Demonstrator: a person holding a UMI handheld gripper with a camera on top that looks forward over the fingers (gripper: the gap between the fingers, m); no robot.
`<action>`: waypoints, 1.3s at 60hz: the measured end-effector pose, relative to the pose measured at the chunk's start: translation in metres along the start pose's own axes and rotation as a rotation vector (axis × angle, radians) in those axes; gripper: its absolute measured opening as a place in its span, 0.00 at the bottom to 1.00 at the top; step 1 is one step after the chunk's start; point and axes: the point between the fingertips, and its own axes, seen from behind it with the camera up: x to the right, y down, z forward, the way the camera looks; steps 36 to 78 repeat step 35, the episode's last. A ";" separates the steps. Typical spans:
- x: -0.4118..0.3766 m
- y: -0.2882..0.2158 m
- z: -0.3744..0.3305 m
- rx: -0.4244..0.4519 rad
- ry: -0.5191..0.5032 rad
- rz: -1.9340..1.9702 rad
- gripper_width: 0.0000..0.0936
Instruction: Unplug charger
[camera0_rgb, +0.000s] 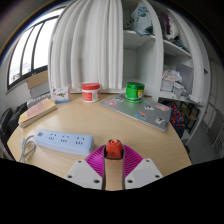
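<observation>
Hand-held gripper (113, 172): the two pale fingers with pink pads stand apart at the near edge of the light wooden bench (150, 140). Between the pads sits a small red-orange charger plug (114, 150) on a purple base. Whether the pads touch it cannot be made out; a narrow gap seems to remain on each side, so I log the fingers as open with the charger standing between them.

Just left of the fingers lies a white rectangular power strip (62, 141) with its white cable (27, 148) trailing to the near left. Whether the charger seats in this strip or in the purple base is not clear from this view.

Farther off: a red-lidded round container (91, 92) at centre, a green cylindrical container (134, 92) to its right on a flat grey tray (140, 108). White curtains (90, 45) and white shelving (160, 45) fill the far side; a window (30, 50) is at far left.

Risks, as judgement:
- Closing off-centre could pinch only a corner, so the charger slips out during the pull.
- Pulling at an angle may lift or drag the unsecured socket body rather than free the plug.
- A sudden release could swing the fingers into the strip.

Writing: none legible on charger, strip or containers.
</observation>
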 end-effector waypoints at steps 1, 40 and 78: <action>0.001 0.001 0.001 -0.003 0.004 0.002 0.24; 0.035 -0.005 -0.076 0.078 -0.090 0.033 0.90; 0.035 -0.005 -0.076 0.078 -0.090 0.033 0.90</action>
